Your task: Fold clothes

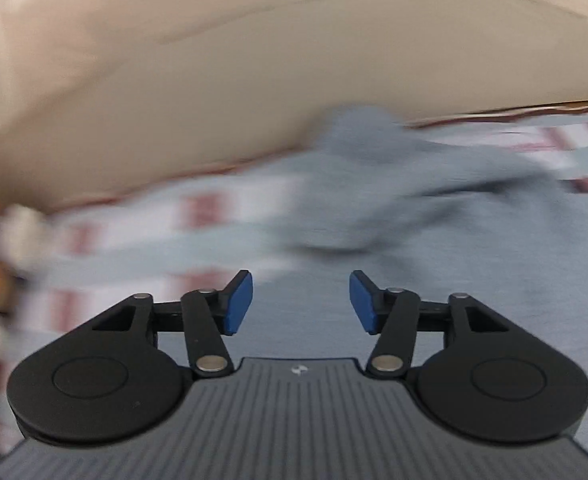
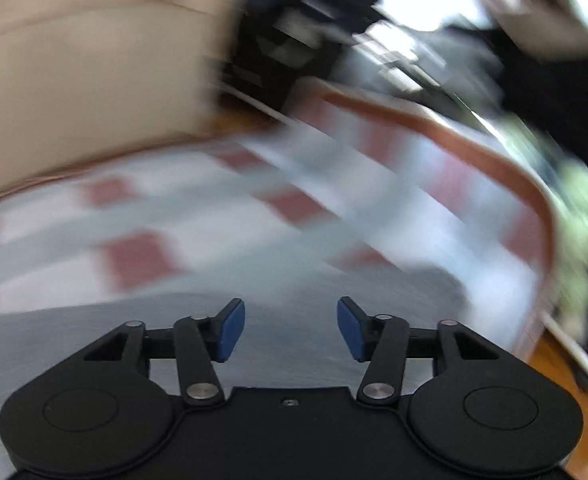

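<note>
- Left gripper: jaws apart, nothing between them.
- Right gripper: jaws apart, empty.
- Grey-blue garment lies crumpled on the checked tablecloth, ahead of both grippers; views blurred.

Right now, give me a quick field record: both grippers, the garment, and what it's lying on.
left gripper: open, nothing between the pads
right gripper: open, nothing between the pads
garment: grey-blue, crumpled, lying ahead of the left gripper, not held
surface: checked cloth, red, white and pale blue
backdrop: beige upholstery behind the cloth
image quality: both views heavily blurred
</note>
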### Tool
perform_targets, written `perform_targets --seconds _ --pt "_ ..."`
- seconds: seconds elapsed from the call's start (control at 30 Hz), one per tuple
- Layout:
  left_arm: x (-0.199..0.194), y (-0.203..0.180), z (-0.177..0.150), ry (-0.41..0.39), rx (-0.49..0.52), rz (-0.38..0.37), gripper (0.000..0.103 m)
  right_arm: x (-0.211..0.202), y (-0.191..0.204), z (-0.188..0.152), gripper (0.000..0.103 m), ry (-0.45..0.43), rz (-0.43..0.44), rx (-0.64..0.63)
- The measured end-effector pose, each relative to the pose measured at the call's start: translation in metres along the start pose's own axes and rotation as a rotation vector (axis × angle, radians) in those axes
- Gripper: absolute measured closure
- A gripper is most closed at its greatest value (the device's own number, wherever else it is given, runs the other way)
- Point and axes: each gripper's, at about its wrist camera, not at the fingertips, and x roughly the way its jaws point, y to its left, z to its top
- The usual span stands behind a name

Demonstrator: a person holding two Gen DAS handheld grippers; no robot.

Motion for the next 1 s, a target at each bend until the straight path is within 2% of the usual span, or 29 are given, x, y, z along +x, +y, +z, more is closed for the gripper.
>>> perform_targets --seconds 0.07,0.13,0.27,0.33,0.43,0.57,0.63,0.67,0.73,0.8,0.83,0.93,1.0 --pt "0.007 0.045 -0.007 0.035 0.039 0.105 0.043 -0.023 0.032 -0.001 0.042 -0.056 0.099 -0.101" --pt "0.016 0.083 -0.021 0.089 0.067 0.171 0.042 -0.042 0.065 0.003 0.041 -0.081 0.216 -0.181" --pt "0.033 0.156 -0.076 0.186 0.068 0.213 0.038 -0.076 0.125 0.008 0.038 -0.061 0.389 -0.247" --pt "0.042 0.188 -0.110 0.215 -0.004 0.204 0.037 -0.092 0.152 0.009 0.038 -0.034 0.462 -0.261" --pt "0.066 0.237 -0.160 0.309 -0.242 0.198 0.037 -0.109 0.181 0.000 0.038 0.012 0.552 -0.283" --pt "0.086 0.279 -0.203 0.424 -0.507 0.172 0.036 -0.130 0.207 -0.016 0.038 0.052 0.619 -0.325" --pt "0.086 0.298 -0.215 0.431 -0.648 0.142 0.035 -0.137 0.216 -0.025 0.038 0.060 0.628 -0.370" --pt "0.084 0.304 -0.217 0.421 -0.683 0.141 0.035 -0.139 0.219 -0.029 0.038 0.064 0.629 -0.392" --pt "0.079 0.308 -0.218 0.408 -0.680 0.192 0.034 -0.143 0.226 -0.039 0.038 0.069 0.613 -0.447" --pt "0.079 0.302 -0.218 0.417 -0.596 0.273 0.031 -0.143 0.233 -0.048 0.038 0.070 0.574 -0.518" --pt "0.082 0.301 -0.219 0.427 -0.560 0.280 0.027 -0.144 0.235 -0.051 0.038 0.071 0.554 -0.552" --pt "0.088 0.299 -0.223 0.453 -0.580 0.182 0.026 -0.144 0.237 -0.055 0.038 0.076 0.557 -0.573" --pt "0.089 0.296 -0.225 0.454 -0.581 0.170 0.026 -0.145 0.237 -0.054 0.038 0.082 0.565 -0.558"
